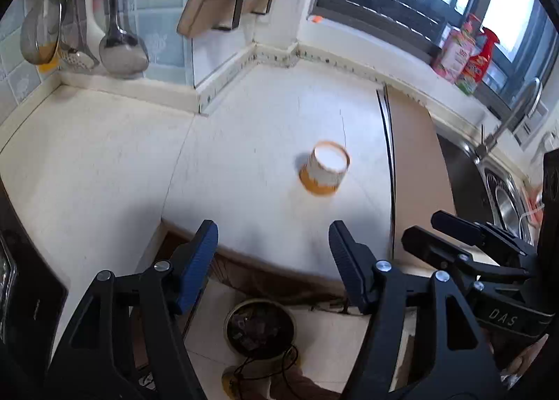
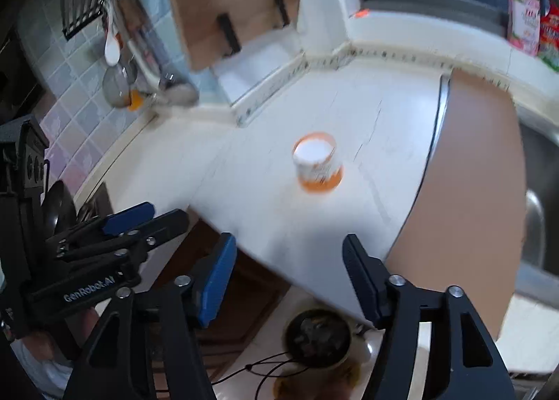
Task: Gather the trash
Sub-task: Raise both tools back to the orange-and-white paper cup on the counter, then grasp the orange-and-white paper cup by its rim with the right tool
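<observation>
1. Left gripper [image 1: 274,253]: jaws spread wide, nothing between them, held off the counter's front edge above the floor.
2. Right gripper [image 2: 290,267]: jaws also wide apart, empty, same position off the edge.
3. Paper cup [image 1: 324,169], orange and white, stands upside down on the white countertop [image 1: 244,155], well ahead of both grippers and touching neither. Print on its side is too blurred to read.
4. Cup sits near the brown board [image 1: 415,162] that lies beside the sink [image 1: 503,197], but apart from it.
5. Readable text: "DAS" on the right gripper's body in the left view; "GenRobot.AI" on the left gripper's body in the right view.
6. Red-pink packets [image 1: 461,54] on the windowsill: labels illegible.
7. Round bin [image 1: 260,328] on the floor below the counter edge, dark contents.
</observation>
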Tool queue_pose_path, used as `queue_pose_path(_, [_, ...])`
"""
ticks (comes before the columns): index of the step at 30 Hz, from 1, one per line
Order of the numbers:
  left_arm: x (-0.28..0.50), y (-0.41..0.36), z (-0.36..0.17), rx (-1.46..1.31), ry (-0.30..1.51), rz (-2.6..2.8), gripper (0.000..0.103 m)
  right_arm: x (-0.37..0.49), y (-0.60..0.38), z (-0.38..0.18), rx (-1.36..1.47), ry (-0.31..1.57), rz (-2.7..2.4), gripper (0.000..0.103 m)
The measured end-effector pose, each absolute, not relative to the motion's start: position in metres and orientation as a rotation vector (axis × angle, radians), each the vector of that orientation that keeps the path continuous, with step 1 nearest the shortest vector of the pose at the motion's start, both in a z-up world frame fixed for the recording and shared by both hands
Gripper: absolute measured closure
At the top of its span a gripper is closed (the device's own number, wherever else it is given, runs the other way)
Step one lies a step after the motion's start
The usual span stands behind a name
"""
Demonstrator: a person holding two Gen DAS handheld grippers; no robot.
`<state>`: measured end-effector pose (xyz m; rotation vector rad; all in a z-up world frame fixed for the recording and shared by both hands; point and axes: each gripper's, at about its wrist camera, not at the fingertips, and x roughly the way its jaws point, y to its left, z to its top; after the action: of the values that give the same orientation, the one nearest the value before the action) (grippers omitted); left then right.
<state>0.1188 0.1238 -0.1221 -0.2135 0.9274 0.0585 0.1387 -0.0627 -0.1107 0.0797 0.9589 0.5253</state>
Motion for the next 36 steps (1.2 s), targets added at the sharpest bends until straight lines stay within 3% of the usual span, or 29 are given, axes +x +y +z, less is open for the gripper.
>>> queue_pose_path(7, [0.156, 0.124, -0.113, -0.210, 0.929, 0.076, 0.037, 0.195, -0.075, -0.100, 0.068, 0.921, 0.504, 0.034])
queue_pose_path(25, [0.214, 0.174, -0.184, -0.320, 1.036, 0.261, 0.036, 0.274, -0.012, -0.181, -0.046, 0.988, 0.536, 0.032])
queue_pose_path(36, [0.221, 0.184, -0.199, -0.335, 1.054, 0.290, 0.036, 0.297, 0.013, -0.206, -0.065, 1.010, 0.545, 0.031])
